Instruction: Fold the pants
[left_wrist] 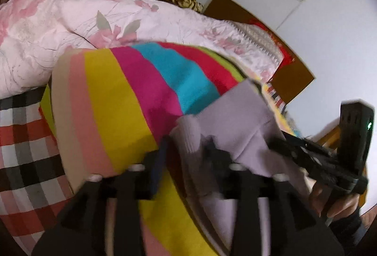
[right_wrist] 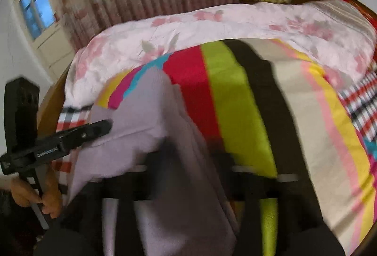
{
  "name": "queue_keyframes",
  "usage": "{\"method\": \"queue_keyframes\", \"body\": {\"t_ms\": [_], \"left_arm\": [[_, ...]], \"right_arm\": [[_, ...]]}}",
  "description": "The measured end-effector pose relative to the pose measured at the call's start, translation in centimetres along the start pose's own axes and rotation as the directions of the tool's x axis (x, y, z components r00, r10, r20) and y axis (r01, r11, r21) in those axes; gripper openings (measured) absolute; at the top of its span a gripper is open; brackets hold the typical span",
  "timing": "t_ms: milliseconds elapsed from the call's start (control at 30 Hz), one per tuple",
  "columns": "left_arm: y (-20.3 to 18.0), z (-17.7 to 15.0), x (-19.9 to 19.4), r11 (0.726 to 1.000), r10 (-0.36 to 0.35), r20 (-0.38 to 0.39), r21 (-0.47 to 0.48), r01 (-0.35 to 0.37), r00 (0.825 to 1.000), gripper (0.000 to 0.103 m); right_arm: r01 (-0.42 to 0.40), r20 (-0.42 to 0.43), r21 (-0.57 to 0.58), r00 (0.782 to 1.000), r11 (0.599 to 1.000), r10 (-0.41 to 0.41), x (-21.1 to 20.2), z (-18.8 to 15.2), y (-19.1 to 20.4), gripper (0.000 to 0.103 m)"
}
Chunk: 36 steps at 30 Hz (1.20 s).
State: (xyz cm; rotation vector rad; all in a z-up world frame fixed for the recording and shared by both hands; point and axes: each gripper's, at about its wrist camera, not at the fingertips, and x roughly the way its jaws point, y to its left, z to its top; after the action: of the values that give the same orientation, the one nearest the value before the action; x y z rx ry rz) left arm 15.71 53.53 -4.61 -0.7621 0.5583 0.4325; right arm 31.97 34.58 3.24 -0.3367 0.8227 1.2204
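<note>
A: Bedroom, striped sheet (left_wrist: 110, 100) on bed; jaws?

B: Left gripper (left_wrist: 186, 150) clamped on lilac pants (left_wrist: 238, 119); right gripper (right_wrist: 188, 157) pinching same cloth, blurry tho; pants lifted just above sheet btwn both.

A: Risk?

B: Probably slip; thin pinch + fast swing could drop an edge, fold goes crooked.
</note>
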Motion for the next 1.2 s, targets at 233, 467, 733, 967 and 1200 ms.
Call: {"method": "queue_keyframes", "body": {"t_ms": [233, 467, 733, 967, 1200], "left_arm": [[3.8, -0.4, -6.2, 0.993, -0.021, 0.103, -0.111, 0.033, 0.994, 0.101], [3.7, -4.9, -7.4, 0.986, 0.002, 0.06, -0.165, 0.008, 0.998, 0.101], [2.8, -6.7, -9.2, 0.989, -0.053, -0.018, -0.141, 0.05, 0.998, 0.101], [1.9, -5.8, -7.6, 0.914, -0.363, -0.067, -0.218, 0.341, 0.929, 0.101], [0.9, -2.5, -0.8, 0.842, -0.494, -0.105, -0.305, 0.445, 0.863, 0.099]], "right_arm": [[-0.041, 0.004, -0.138, 0.999, 0.99, 0.042, -5.6, -3.2, 5.4, 0.078], [-0.039, -0.144, -0.452, 0.989, 0.891, -0.029, -3.0, -7.7, 15.7, 0.054], [0.126, -0.111, -0.574, 0.967, 0.809, -0.23, -1.4, -10.0, 17.3, 0.02], [0.043, -0.072, -0.307, 0.995, 0.951, -0.068, -3.8, -8.2, 14.2, 0.015], [0.007, -0.063, -0.239, 0.998, 0.971, -0.023, -4.2, -7.9, 13.6, 0.015]]}}
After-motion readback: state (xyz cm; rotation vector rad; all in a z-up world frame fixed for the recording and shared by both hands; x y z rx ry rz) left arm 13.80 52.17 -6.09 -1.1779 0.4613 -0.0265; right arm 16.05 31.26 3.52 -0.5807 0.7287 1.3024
